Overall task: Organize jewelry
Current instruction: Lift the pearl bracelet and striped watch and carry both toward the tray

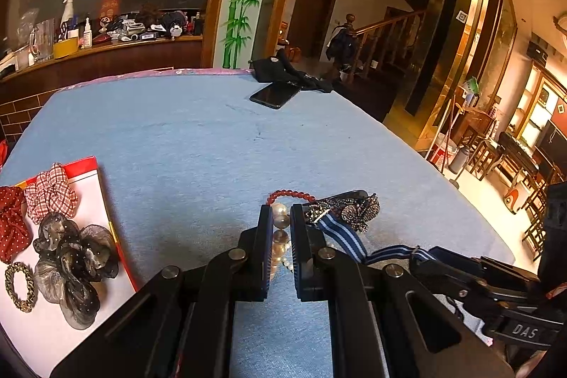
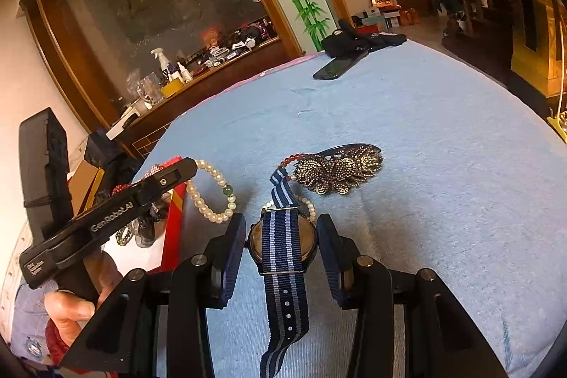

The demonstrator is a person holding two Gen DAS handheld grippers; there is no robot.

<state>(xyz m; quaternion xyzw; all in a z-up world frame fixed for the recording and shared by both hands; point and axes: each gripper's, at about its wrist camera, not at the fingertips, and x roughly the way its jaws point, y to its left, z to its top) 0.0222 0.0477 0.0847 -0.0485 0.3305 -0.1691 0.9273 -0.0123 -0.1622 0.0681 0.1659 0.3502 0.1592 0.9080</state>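
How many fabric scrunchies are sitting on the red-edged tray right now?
3, all at the left of the left wrist view: a red dotted scrunchie at the tray's far-left edge, a red checked scrunchie beside it, and a sheer black scrunchie nearer the camera. More may lie outside the frame.

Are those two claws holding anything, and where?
The left gripper pinches the pearl bracelet by its beads; the right gripper clamps the watch across its case.

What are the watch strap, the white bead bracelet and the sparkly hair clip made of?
The watch strap looks like woven nylon or similar fabric: matte, blue with pale stripes and punched holes. The bracelet seems pearl or imitation pearl, given its glossy cream beads, plus one green bead. The hair clip appears dark metal or plastic set with many tiny glinting stones, probably rhinestones.
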